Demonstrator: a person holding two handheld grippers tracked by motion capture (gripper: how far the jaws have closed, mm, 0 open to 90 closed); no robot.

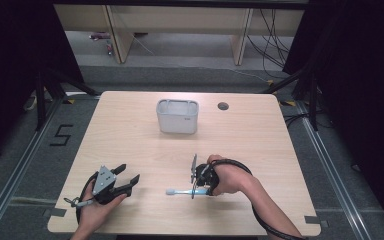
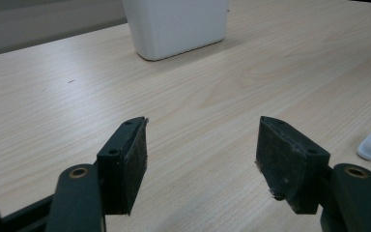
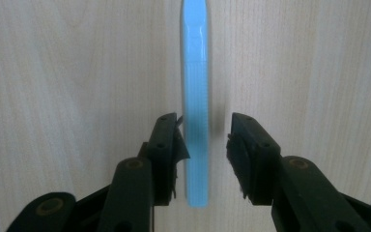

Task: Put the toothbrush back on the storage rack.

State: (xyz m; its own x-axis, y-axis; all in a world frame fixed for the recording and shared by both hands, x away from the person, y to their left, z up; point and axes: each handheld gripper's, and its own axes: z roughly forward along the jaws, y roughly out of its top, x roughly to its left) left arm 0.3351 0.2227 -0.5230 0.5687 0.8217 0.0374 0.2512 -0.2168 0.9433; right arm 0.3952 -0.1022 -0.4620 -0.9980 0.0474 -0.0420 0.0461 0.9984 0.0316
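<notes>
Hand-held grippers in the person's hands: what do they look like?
Each hand-held gripper, left and right, is black, with two flat jaws faced with dark pads. The left carries a grey three-cornered plate. A black cable loops from the right one. Forearms are bare.

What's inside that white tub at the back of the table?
From above, the white tub looks empty: pale bare floor and inner walls show. Its near wall hides the strip of floor just behind it, so something small and flat lying there could go unseen.

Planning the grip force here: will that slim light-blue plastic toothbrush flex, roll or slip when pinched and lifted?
The light-blue plastic toothbrush looks stiff and light. Its flattish handle lies steady on the wooden table, so it probably won't roll. The glossy plastic may slip.
</notes>
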